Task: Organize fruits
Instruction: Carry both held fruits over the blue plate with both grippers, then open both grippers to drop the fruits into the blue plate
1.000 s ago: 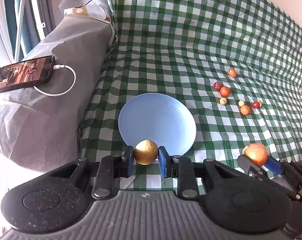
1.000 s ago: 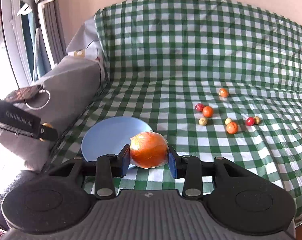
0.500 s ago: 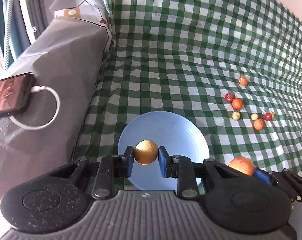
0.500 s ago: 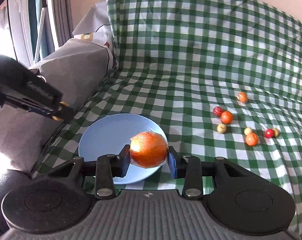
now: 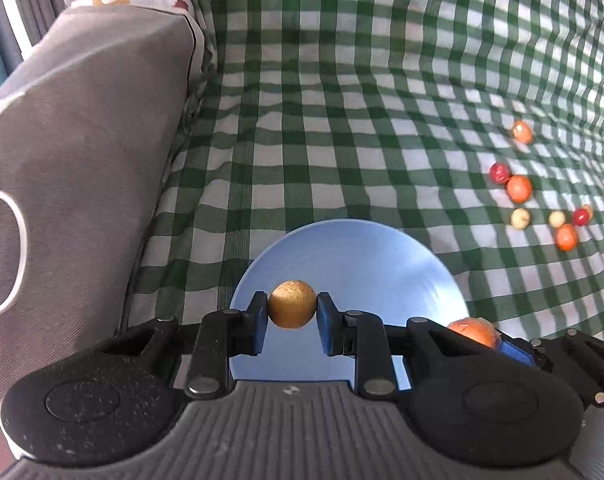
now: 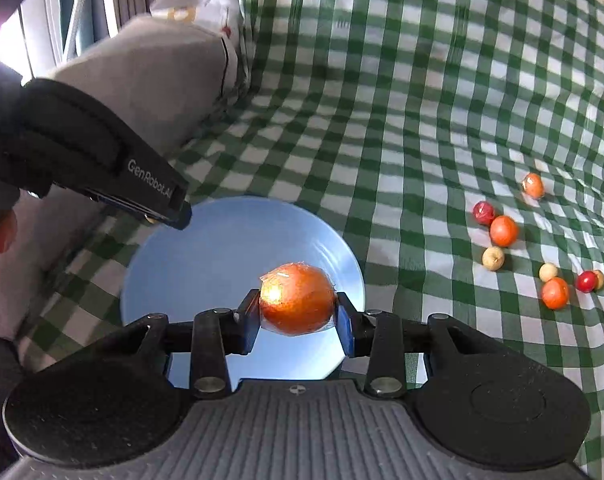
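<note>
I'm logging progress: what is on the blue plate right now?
No fruit shows on the plate; both fruits hang above it in the tongs. Its near edge is hidden behind the right tongs.

Golden-brown fruit (image 5: pixel 292 309) and wrapped orange (image 6: pixel 297 305) held above blue plate (image 6: pixel 205 256)

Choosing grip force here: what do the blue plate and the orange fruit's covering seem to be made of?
Blue plate: probably plastic, smooth and semi-glossy with soft sheen; glazed ceramic is possible. Orange fruit in the right hand-held gripper: apparently wrapped in clear plastic film, given the bright glare and crinkled edges.
</note>
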